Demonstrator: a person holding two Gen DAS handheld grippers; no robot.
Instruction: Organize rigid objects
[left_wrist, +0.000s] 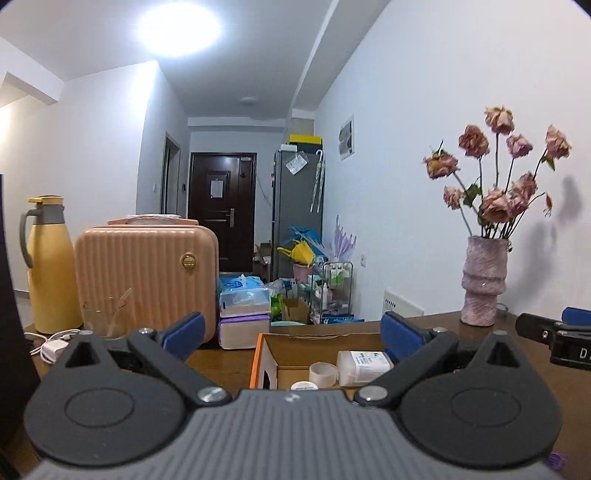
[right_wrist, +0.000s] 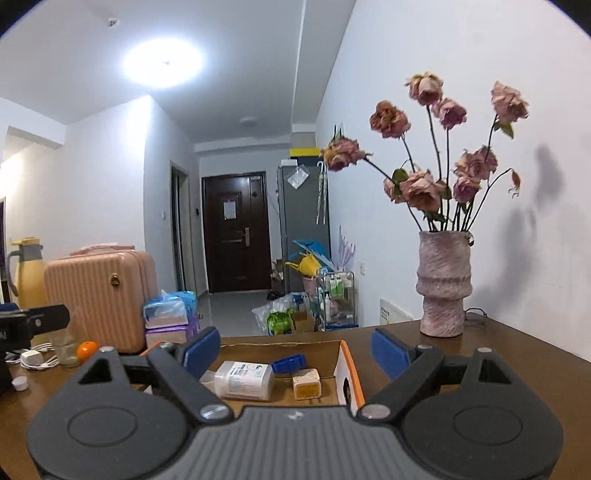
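An open cardboard box with orange edges sits on the brown table. Inside lie a clear bottle with a white label, a roll of tape, a blue cap and a small yellow-white block. My left gripper is open and empty, hovering at the box's near side. My right gripper is open and empty above the box. The right gripper's tip also shows in the left wrist view.
A pink vase of dried roses stands at the back right. A pink case, yellow jug, glass, orange, white charger with cable and small white cap sit left.
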